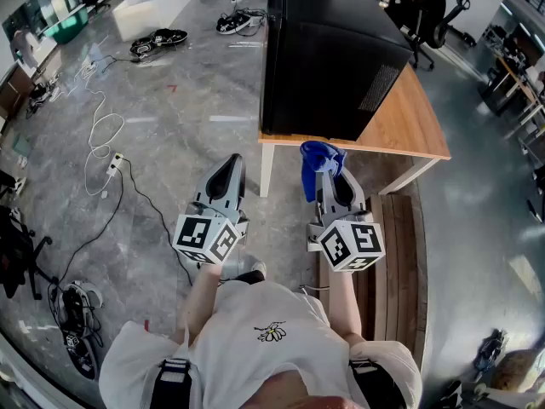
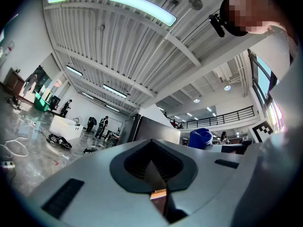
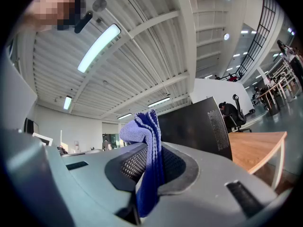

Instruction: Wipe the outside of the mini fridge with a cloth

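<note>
Head view: mini fridge (image 1: 332, 49) is seen on the desk (image 1: 409, 122), ahead of both grippers, untouched. Cloth (image 1: 317, 160) is carried raised by the right gripper (image 1: 330, 175), probably readied for wiping.

Left gripper view: left gripper (image 2: 154, 167) fingers are pressed together, empty.

Right gripper view: fingers are clamped on the cloth.

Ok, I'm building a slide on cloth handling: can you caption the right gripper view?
Right gripper shut on a blue cloth, with the black mini fridge on its wooden table ahead.
</note>
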